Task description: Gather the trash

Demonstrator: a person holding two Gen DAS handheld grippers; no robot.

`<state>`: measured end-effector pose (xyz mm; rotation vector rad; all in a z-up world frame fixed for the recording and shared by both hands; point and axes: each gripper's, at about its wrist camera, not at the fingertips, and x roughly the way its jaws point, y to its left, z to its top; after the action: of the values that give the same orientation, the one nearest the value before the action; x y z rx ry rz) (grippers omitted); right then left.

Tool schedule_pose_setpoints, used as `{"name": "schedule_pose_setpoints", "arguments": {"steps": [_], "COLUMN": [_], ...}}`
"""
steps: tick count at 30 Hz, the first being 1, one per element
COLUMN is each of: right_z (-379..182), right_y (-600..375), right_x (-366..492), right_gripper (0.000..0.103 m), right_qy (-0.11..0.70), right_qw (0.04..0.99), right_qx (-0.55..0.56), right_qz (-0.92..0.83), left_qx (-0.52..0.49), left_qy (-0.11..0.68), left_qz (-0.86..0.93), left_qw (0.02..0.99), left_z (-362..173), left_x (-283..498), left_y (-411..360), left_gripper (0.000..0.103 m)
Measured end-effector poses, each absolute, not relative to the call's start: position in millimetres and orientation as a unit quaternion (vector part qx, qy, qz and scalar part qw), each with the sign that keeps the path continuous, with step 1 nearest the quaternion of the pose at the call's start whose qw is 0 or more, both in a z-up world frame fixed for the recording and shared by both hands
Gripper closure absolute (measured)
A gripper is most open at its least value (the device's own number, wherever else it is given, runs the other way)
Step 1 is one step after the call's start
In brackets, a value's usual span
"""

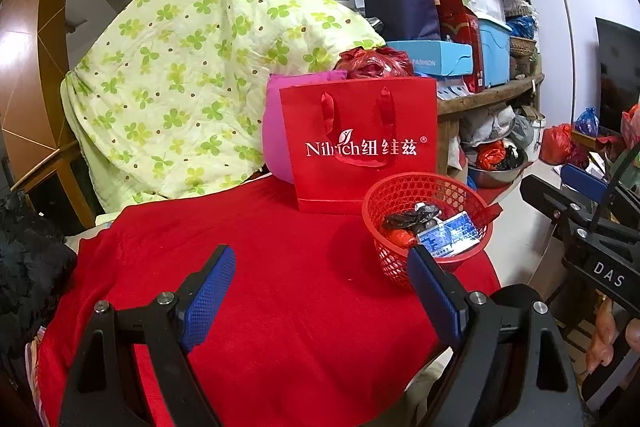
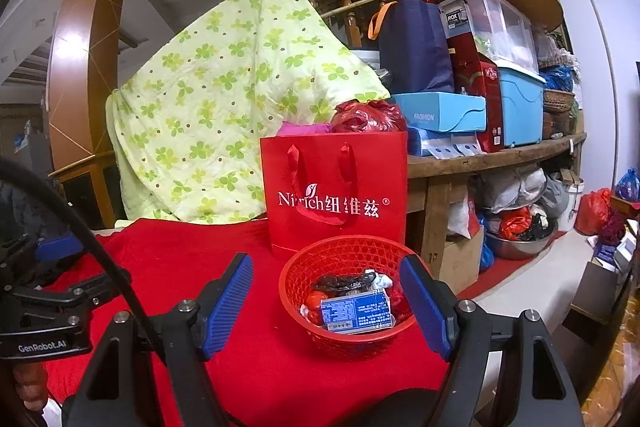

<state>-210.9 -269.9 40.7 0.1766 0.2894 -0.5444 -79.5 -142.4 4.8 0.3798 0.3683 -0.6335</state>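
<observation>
A red mesh basket (image 1: pixel 424 223) (image 2: pixel 344 291) stands on the red cloth (image 1: pixel 260 267) (image 2: pixel 192 259) near its right edge. It holds a blue-and-white box (image 1: pixel 448 233) (image 2: pixel 356 313), a crumpled black bag (image 1: pixel 410 217) (image 2: pixel 344 281) and red wrappers (image 2: pixel 314 303). My left gripper (image 1: pixel 320 287) is open and empty, left of the basket. My right gripper (image 2: pixel 326 307) is open and empty, with its fingers on either side of the basket, in front of it.
A red paper gift bag (image 1: pixel 360 143) (image 2: pixel 336 187) stands just behind the basket. A green-flowered quilt (image 1: pixel 192 67) drapes behind it. A wooden shelf (image 2: pixel 492 155) with boxes stands to the right. A steel bowl (image 2: pixel 520 239) sits on the floor.
</observation>
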Motion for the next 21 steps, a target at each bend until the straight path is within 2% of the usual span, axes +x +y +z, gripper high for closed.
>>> {"name": "schedule_pose_setpoints", "arguments": {"steps": [21], "right_z": [32.9], "right_y": [-272.9], "right_x": [-206.3], "right_gripper": [0.024], "right_qy": [0.152], "right_qw": [0.947], "right_qx": [0.097], "right_qz": [-0.264], "left_qx": [0.190], "left_qy": [0.185], "left_qz": [-0.313], "left_qw": [0.912], "left_z": [-3.0], "left_x": [-82.8], "left_y": [-147.3], "left_gripper": [0.015]}}
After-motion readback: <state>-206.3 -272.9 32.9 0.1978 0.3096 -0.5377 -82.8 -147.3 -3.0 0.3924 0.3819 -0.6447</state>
